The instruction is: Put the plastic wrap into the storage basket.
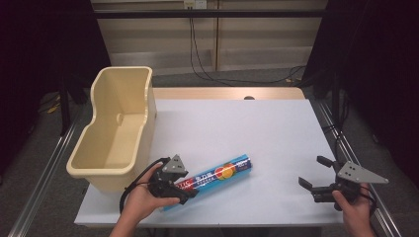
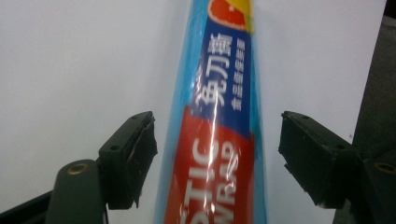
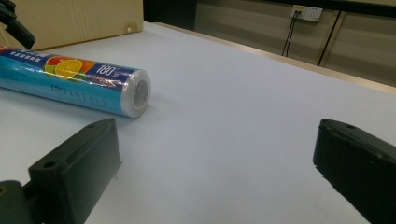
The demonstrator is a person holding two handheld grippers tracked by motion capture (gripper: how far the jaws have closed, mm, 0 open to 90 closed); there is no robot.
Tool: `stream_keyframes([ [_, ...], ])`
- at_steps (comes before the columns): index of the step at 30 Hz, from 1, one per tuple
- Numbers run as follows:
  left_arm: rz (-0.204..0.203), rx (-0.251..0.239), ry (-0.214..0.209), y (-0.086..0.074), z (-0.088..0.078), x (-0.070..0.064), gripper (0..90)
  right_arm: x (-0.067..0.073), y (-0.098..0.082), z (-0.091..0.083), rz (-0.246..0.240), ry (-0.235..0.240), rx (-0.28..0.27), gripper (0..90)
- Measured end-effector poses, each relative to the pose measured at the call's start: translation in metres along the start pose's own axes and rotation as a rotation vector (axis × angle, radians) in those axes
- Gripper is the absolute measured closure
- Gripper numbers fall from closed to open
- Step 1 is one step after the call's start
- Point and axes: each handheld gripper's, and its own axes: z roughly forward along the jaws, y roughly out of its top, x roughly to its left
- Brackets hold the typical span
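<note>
From the high view, the plastic wrap roll point(image 1: 212, 178) lies slantwise at lower centre of the white table point(image 1: 257, 128), just right of the cream bin point(image 1: 118, 128). The left gripper point(image 1: 190, 193) straddles its near end; the right gripper point(image 1: 314, 173) waits gaping at lower right, well apart.

In the left gripper view the jaws stand apart, clear of the glossy film: light, stiff, probably slippery; best gripped mid-length.

In the right gripper view open table surrounds the roll.

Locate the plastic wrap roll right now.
In the high view the plastic wrap roll lies on the white table, front left, just right of the beige bin. Its near end sits between the left gripper's open jaws, untouched.
</note>
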Motion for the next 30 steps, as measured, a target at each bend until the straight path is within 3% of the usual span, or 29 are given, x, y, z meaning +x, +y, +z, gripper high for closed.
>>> stream_keyframes([
  [9,0.011,0.024,-0.022,0.024,0.015,0.004,26.4,-0.001,0.0,-0.002,0.003,-0.003,-0.004,0.0],
  [16,0.008,0.076,-0.046,0.04,0.03,0.003,25.0,-0.002,0.0,-0.004,0.006,-0.004,-0.005,0.0],
  [24,0.024,0.158,-0.049,0.041,0.041,0.004,24.4,-0.001,0.0,-0.004,0.001,-0.009,-0.007,0.0],
  [29,0.002,0.188,-0.054,0.041,0.047,0.005,23.2,-0.003,0.0,-0.007,0.009,-0.014,-0.011,0.0],
  [30,0.014,0.199,-0.053,0.041,0.048,0.006,23.1,-0.003,0.0,-0.007,0.009,-0.015,-0.014,0.0],
])
